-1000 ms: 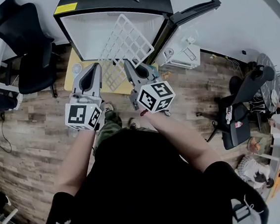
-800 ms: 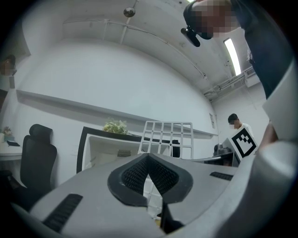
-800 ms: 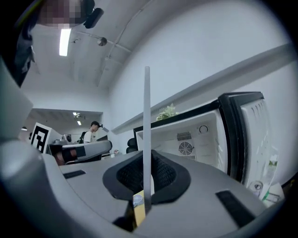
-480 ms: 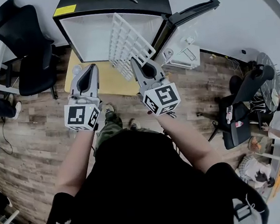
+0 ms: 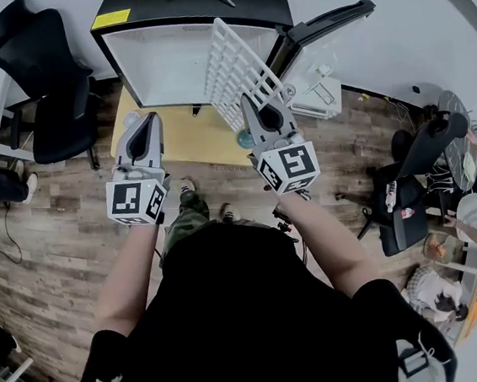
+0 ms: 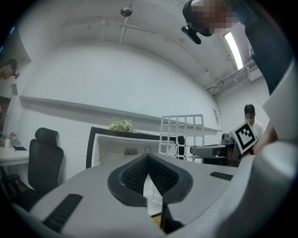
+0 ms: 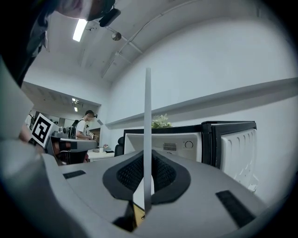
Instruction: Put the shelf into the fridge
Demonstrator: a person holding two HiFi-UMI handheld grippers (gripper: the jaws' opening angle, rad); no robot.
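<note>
The white grid shelf (image 5: pixel 234 66) stands upright on edge in front of the open fridge (image 5: pixel 166 62), level with the right side of its white interior. My right gripper (image 5: pixel 256 101) is shut on the shelf's lower edge. In the right gripper view the shelf (image 7: pixel 147 135) shows as a thin vertical strip pinched between the pads. My left gripper (image 5: pixel 150 119) is shut and holds nothing, to the left of the shelf and apart from it. From the left gripper view I see the shelf (image 6: pixel 182 134) face-on beside the fridge (image 6: pixel 116 142).
The fridge door (image 5: pixel 331 19) hangs open to the right. A yellow mat (image 5: pixel 186 136) lies on the wood floor before the fridge. A black office chair (image 5: pixel 49 79) stands to the left, another chair (image 5: pixel 408 193) to the right. A person (image 7: pixel 84 128) stands at a far desk.
The right gripper has moved right and toward the fridge with the shelf, which has turned from face-on to nearly edge-on. The left gripper has shifted slightly left.
</note>
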